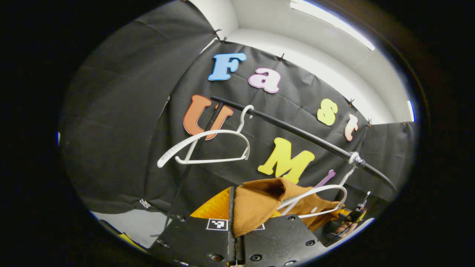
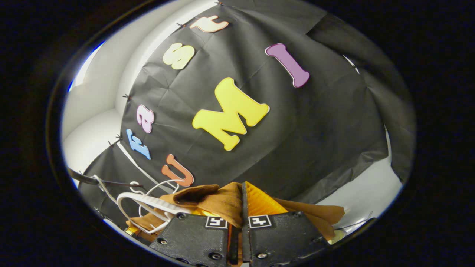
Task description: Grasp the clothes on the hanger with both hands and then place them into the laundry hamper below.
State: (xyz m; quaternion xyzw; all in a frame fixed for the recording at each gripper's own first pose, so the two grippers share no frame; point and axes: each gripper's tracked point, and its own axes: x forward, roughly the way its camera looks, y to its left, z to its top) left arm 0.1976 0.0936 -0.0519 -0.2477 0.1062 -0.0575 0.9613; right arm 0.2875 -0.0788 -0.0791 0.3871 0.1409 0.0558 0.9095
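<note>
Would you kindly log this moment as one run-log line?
left gripper: shut on brown garment | right gripper: shut on it | garment on white hanger | rail above

A black rail carries two white hangers, one bearing brown clothes

Left gripper: fingers closed together in the left gripper view, clamped on a fold of brown garment that rises between them. Right gripper: fingers likewise closed in the right gripper view, pinching the same cloth. In the left gripper view, a hand shows at the lower right edge, holding the other gripper.
</note>
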